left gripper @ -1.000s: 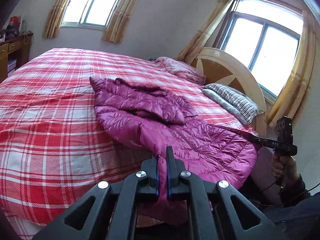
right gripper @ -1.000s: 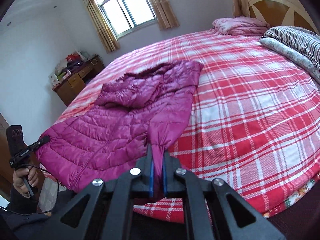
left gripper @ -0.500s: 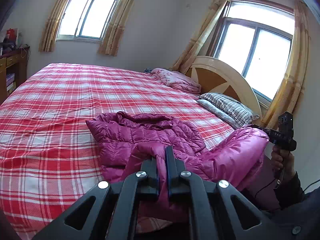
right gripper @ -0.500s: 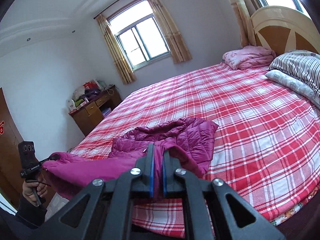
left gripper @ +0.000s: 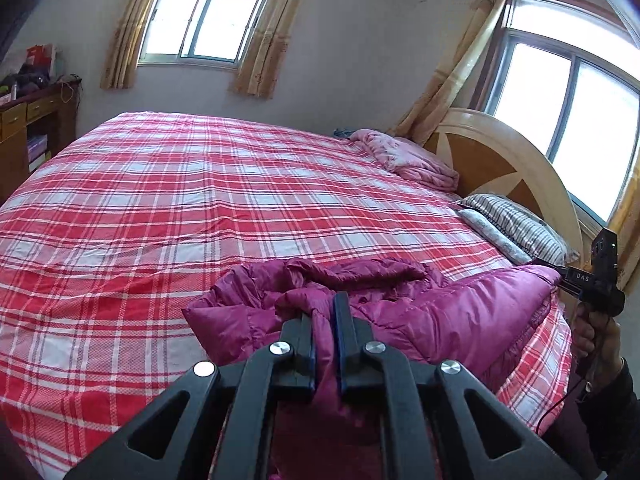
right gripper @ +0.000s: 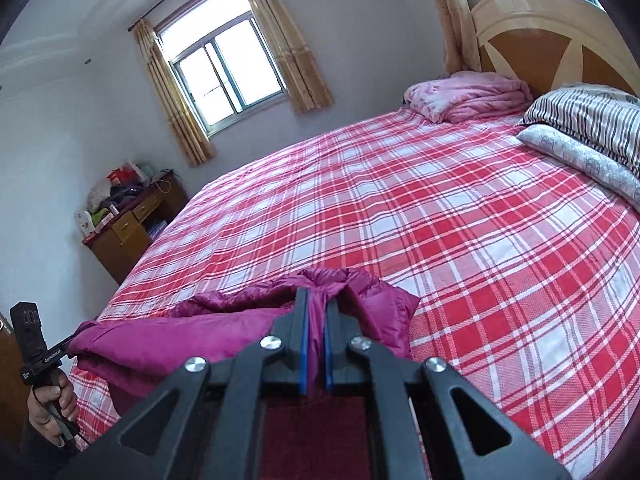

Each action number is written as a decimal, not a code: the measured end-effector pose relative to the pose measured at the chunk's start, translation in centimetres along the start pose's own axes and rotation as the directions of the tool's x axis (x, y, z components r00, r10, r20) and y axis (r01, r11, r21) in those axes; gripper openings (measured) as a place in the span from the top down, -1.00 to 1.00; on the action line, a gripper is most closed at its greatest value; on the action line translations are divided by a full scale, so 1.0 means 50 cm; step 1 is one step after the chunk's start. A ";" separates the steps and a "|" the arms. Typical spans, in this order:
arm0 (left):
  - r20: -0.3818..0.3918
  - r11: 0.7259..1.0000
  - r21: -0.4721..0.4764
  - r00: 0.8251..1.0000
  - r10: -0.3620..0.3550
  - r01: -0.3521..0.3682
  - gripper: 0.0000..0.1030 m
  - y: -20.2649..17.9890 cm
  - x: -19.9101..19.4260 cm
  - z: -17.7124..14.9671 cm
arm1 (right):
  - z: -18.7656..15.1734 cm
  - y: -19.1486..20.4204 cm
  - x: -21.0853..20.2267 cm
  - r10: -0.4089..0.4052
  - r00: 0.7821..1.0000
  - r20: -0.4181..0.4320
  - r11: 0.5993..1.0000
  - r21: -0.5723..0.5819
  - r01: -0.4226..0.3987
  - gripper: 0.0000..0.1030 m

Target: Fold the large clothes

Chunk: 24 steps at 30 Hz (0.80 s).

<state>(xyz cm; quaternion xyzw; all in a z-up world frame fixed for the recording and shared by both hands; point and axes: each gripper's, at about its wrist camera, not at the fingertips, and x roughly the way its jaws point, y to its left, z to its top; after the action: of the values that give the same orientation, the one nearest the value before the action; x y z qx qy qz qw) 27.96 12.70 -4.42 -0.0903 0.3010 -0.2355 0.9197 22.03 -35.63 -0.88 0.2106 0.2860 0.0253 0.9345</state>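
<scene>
i'm holding the jacket (left gripper: 460, 312) w/ both: left gripper (left gripper: 325, 320) and right gripper (right gripper: 316, 312) each pinching fabric tight. it's bunching at near edge of bed (left gripper: 200, 200), long axis running left-right btwn my jaws, both equally near.

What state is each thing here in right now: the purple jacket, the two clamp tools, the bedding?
Purple jacket: bunched at the bed's near edge, pinched at two spots.
Left gripper: shut on the jacket.
Right gripper: shut on the jacket.
Plaid sheet: spread over the bed, slightly wrinkled.
Pink blanket: folded by the headboard.
Striped pillow: lying on a paler pillow.
</scene>
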 end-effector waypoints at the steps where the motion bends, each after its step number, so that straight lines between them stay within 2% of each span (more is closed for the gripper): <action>1: -0.011 1.000 -0.012 1.000 0.014 -0.014 0.77 0.006 0.013 0.003 | 0.005 -0.006 0.020 -0.009 1.000 -0.007 1.000 0.005 0.009 0.85; 3: -0.043 0.999 -0.041 0.999 0.023 -0.025 0.69 0.024 0.038 0.010 | 0.010 -0.019 0.058 -0.027 0.999 -0.030 1.000 0.016 0.027 0.85; 6: -0.050 0.997 -0.068 0.998 0.042 -0.046 0.37 0.047 0.045 0.019 | 0.011 -0.037 0.104 -0.048 0.997 -0.063 0.998 0.035 0.050 0.85; 8: 0.010 0.990 -0.074 0.993 0.117 -0.116 -0.30 0.060 0.019 0.027 | 0.011 -0.051 0.125 -0.061 0.995 -0.083 0.997 0.047 0.066 0.85; 9: 0.058 0.987 -0.084 0.989 0.138 -0.133 -0.41 0.068 -0.002 0.033 | 0.010 -0.056 0.134 -0.067 0.993 -0.093 0.996 0.052 0.072 0.85; 12: 0.121 0.975 -0.084 0.969 0.215 -0.206 -0.52 0.065 -0.038 0.045 | 0.006 -0.059 0.168 -0.080 0.988 -0.131 0.996 0.037 0.085 0.85; 14: 0.138 0.980 -0.051 0.970 0.199 -0.193 -0.53 0.038 -0.036 0.045 | 0.009 -0.053 0.194 -0.086 0.986 -0.141 0.996 0.021 0.090 0.85; 17: 0.124 0.979 0.064 0.975 0.184 -0.193 -0.55 -0.034 0.003 0.035 | 0.023 -0.042 0.224 -0.105 0.986 -0.132 0.994 -0.003 0.106 0.78; 19: 0.106 0.975 0.124 0.979 0.172 -0.185 -0.55 -0.074 0.042 0.022 | 0.031 -0.038 0.237 -0.104 0.987 -0.120 0.994 0.006 0.105 0.62; 22: 0.064 0.968 0.167 0.982 0.178 -0.186 -0.55 -0.107 0.108 0.001 | 0.041 -0.014 0.249 -0.134 0.985 -0.105 0.990 -0.044 0.130 0.19; 24: 0.050 0.954 0.192 0.973 0.226 -0.231 -0.55 -0.118 0.151 -0.013 | 0.049 -0.001 0.238 -0.163 0.985 -0.059 0.985 -0.059 0.159 -0.61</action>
<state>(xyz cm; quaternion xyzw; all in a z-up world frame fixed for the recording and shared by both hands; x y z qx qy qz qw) 30.69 3.86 -7.02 0.0332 0.2720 -0.1549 0.9492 33.29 -34.61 -5.29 0.1604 0.3311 -0.0358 0.9292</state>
